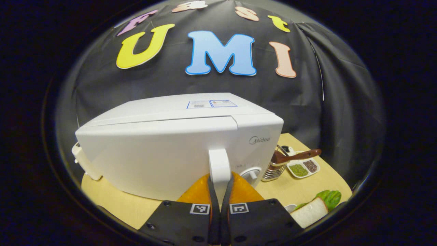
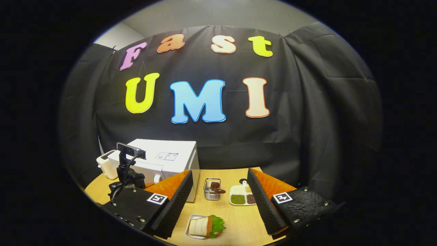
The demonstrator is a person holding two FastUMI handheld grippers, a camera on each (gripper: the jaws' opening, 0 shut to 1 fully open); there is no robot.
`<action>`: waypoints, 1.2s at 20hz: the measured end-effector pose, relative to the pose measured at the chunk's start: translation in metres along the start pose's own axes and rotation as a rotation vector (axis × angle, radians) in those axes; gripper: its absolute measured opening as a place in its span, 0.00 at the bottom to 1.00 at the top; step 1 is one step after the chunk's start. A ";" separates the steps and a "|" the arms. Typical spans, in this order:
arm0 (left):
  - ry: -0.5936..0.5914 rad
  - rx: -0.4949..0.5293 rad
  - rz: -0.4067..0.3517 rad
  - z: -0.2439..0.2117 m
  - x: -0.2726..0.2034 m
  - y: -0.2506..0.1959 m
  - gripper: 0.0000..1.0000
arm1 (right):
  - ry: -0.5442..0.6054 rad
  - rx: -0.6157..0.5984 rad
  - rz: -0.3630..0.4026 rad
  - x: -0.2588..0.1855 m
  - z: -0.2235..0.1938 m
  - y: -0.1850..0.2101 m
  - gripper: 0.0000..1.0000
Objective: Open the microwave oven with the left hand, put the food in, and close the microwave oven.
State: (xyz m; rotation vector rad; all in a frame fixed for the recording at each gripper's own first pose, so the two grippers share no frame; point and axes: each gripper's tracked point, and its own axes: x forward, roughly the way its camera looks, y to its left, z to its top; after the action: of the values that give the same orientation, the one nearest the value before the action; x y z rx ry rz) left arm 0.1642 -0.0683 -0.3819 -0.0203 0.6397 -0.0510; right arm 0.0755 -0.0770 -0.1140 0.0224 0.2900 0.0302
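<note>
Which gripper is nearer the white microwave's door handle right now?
Left. The left gripper has its fingers closed on the white door handle of the microwave. The right gripper is open above the sandwich plate, off to the microwave's right.

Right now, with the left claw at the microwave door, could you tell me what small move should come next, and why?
Probably swing the left claw back toward you to pull the door open. Its fingers are clamped on the white door handle, the microwave door looks barely ajar, and the sandwich waits on its plate beneath the open right claw.
</note>
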 end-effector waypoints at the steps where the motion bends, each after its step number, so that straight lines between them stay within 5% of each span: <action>1: -0.014 0.022 -0.008 -0.005 -0.017 0.001 0.07 | -0.004 0.009 -0.005 -0.002 0.001 -0.002 0.96; 12: 0.085 0.013 -0.072 -0.069 -0.154 0.039 0.07 | -0.020 0.069 0.020 -0.035 -0.011 0.039 0.96; 24: 0.081 -0.027 0.024 -0.119 -0.260 0.145 0.07 | -0.012 0.098 0.069 -0.068 -0.028 0.103 0.96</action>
State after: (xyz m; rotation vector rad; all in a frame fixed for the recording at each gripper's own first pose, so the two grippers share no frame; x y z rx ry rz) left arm -0.1095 0.0898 -0.3274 -0.0371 0.7216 -0.0203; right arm -0.0007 0.0244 -0.1190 0.1302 0.2783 0.0838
